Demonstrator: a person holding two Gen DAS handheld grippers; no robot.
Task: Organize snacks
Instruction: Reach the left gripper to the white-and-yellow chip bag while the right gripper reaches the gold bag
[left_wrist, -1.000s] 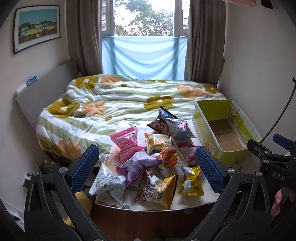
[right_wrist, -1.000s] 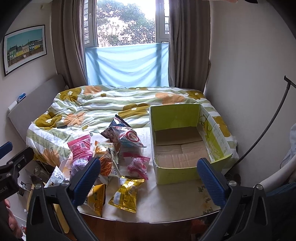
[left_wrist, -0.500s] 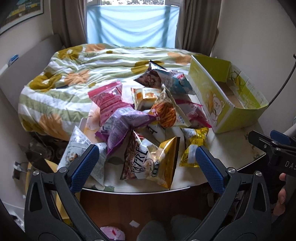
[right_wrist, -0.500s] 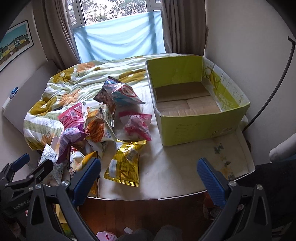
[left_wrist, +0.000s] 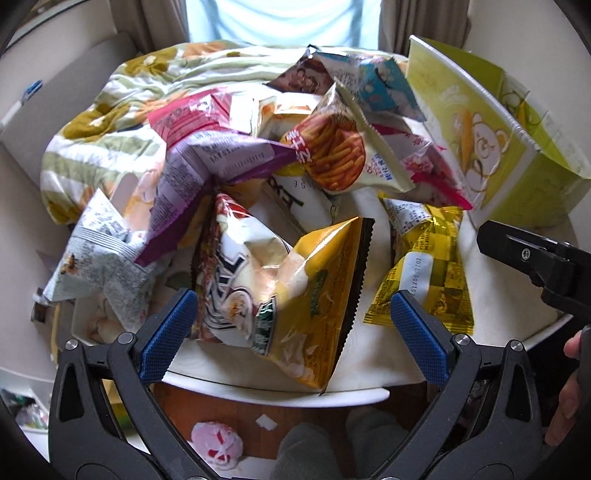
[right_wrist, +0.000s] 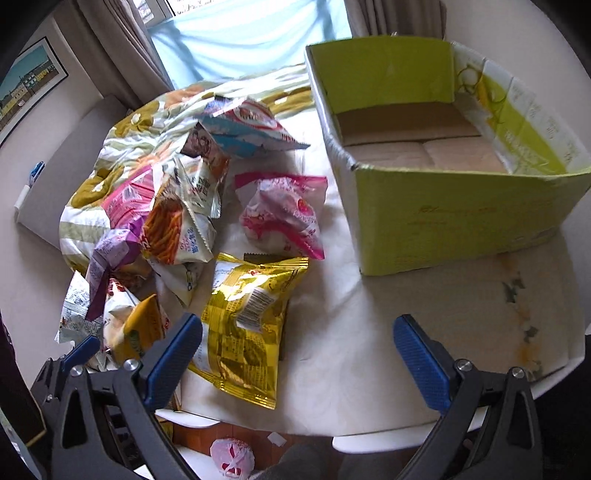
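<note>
Floral quilt (left_wrist: 122, 96) on bed, framed pic (right_wrist: 27, 86) on wall, curtains (right_wrist: 110, 55), crumpled wrapper (right_wrist: 232, 455) on floor

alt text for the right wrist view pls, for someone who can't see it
The open right gripper hovers over a white table, its left finger at a gold snack bag. A pile of snack bags lies left; an empty green cardboard box stands right.

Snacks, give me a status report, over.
Left claw open over big yellow bag, nothing gripped. Right claw open, empty, beside gold bag. Box empty. Snacks piled, overlapping.
</note>
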